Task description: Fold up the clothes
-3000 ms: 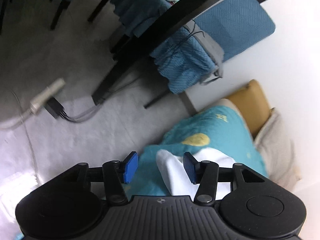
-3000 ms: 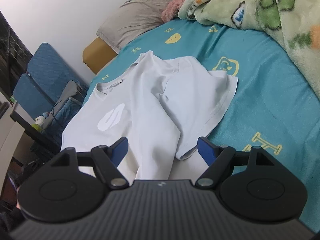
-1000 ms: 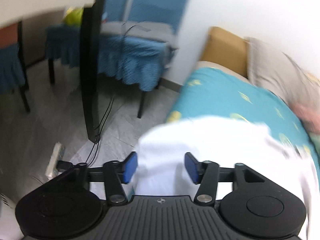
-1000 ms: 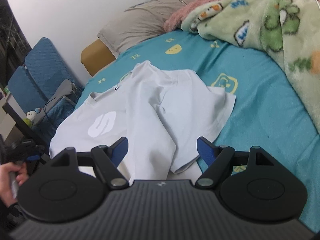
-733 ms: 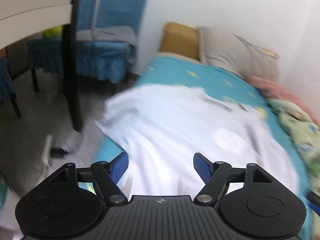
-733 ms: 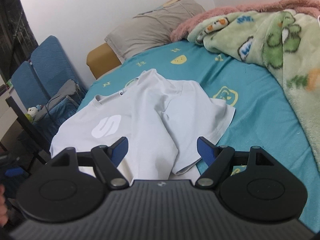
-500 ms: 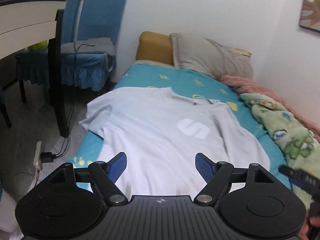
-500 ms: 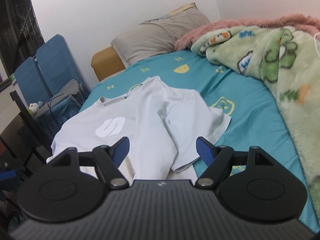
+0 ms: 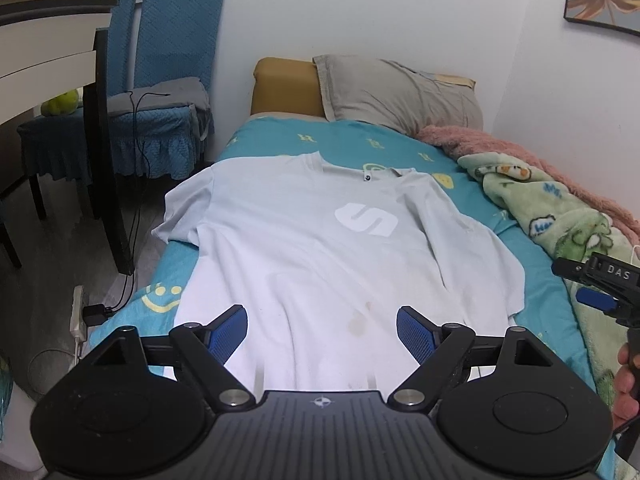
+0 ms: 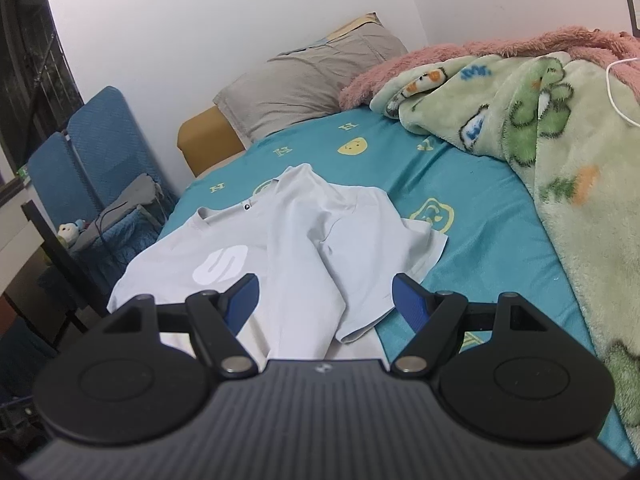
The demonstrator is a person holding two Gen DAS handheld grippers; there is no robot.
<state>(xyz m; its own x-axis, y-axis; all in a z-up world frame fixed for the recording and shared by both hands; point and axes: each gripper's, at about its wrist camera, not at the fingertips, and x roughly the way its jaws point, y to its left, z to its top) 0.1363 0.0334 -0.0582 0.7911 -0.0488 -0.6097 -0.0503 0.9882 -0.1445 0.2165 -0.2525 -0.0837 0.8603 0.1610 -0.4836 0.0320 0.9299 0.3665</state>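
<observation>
A pale grey T-shirt (image 9: 320, 248) with a white S logo lies spread face up on the teal bed sheet (image 9: 532, 280), collar toward the pillow. Its left sleeve hangs over the bed's edge. It also shows in the right wrist view (image 10: 280, 256), with its right sleeve rumpled. My left gripper (image 9: 320, 330) is open and empty above the shirt's hem. My right gripper (image 10: 324, 300) is open and empty over the shirt's lower right part. The right gripper also shows at the right edge of the left wrist view (image 9: 600, 284).
A green cartoon blanket (image 10: 560, 128) and pink fleece (image 10: 480, 52) are heaped on the bed's right side. A grey pillow (image 9: 400, 92) lies at the head. Blue chairs (image 9: 168, 80), a table leg (image 9: 108, 160) and a power strip (image 9: 78, 314) stand left of the bed.
My left gripper has swung from the floor and chairs to face along the bed, and its jaws have opened wider. My right gripper has tilted up slightly and stayed open.
</observation>
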